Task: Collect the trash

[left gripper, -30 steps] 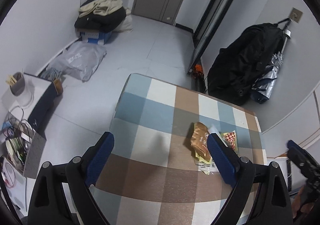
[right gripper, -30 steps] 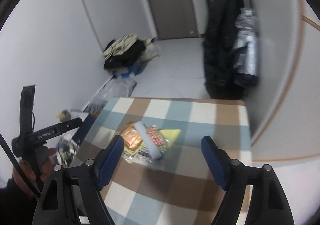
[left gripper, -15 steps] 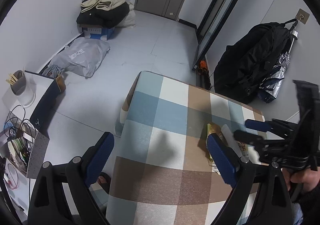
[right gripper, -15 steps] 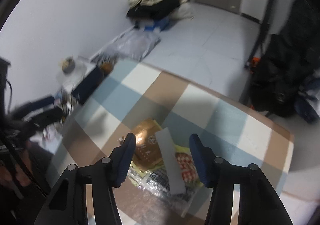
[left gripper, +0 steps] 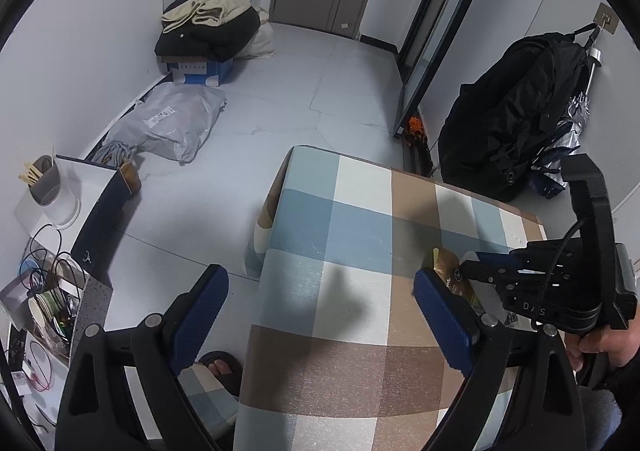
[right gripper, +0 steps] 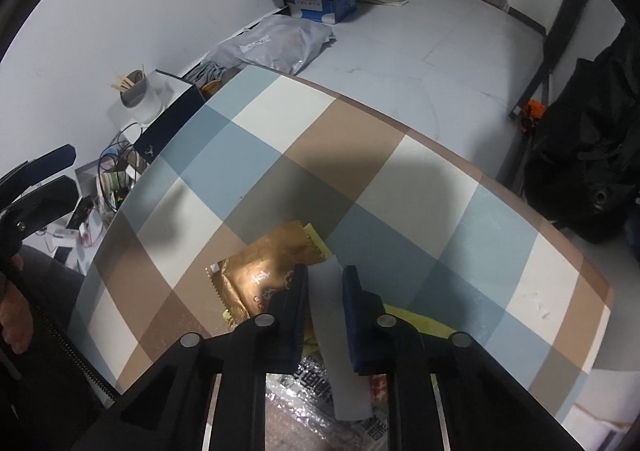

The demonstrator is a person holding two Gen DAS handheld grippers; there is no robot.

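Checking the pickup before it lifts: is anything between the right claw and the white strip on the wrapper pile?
Nothing visible. The right claw is closing, the white strip already between its fingers, above the gold wrapper.

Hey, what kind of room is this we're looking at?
Probably a small lived-in room at home, not a lab: a checked tablecloth bearing snack wrappers, a heap of clothes on a box on the floor, and a black backpack hung on a wall hook.

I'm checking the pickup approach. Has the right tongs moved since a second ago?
Yes. In the left wrist view the right tongs has come in from the right edge, over the checked tablecloth to the wrappers, jaws closing around the white strip.
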